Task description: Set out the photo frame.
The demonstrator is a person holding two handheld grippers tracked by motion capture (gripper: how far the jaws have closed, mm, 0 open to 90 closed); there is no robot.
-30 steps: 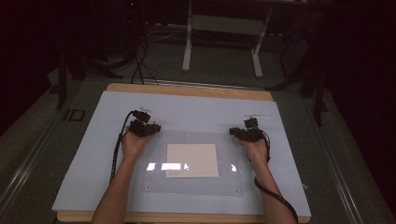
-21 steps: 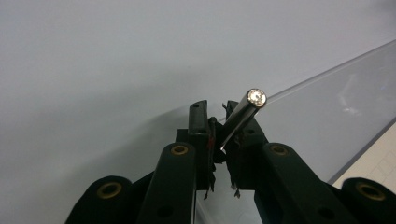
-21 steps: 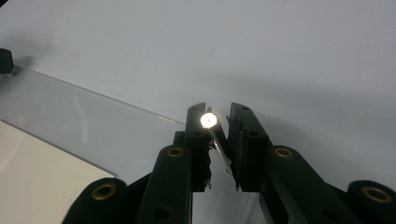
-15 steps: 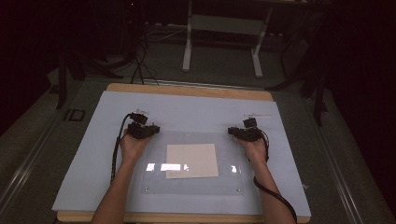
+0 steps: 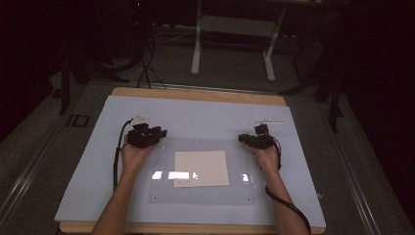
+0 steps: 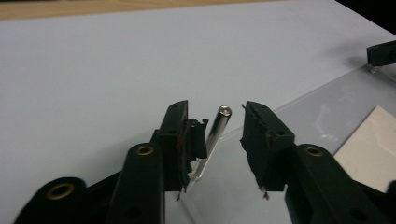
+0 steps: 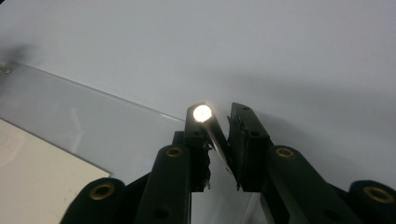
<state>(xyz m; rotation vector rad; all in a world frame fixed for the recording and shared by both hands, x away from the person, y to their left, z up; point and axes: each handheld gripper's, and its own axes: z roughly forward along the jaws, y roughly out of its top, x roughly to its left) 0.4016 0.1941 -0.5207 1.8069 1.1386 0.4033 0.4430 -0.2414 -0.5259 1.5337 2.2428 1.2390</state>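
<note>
A clear acrylic plate [image 5: 161, 188] lies flat on the white table cover, with a beige sheet [image 5: 201, 168] at its middle. My left gripper [image 5: 159, 133] is at the plate's far left corner. In the left gripper view it [image 6: 213, 108] stands open, and an upright metal pin [image 6: 217, 128] rises between the jaws at the plate's corner [image 6: 308, 109]. My right gripper [image 5: 243, 138] is at the far right corner. In the right gripper view it [image 7: 219, 112] is shut on a metal pin [image 7: 202, 113] with a bright top, over the plate's edge [image 7: 70, 105].
The white cover [image 5: 205, 117] spreads over a wooden table [image 5: 195, 94]. A thin pale strip [image 5: 268, 122] lies beyond the right gripper. Behind the table are a desk frame [image 5: 232, 29] and floor cables [image 5: 147, 68]. The right gripper's jaw [image 6: 380, 52] shows far off in the left gripper view.
The left hand has slid slightly nearer to the plate's far left corner. The right hand has barely moved.
</note>
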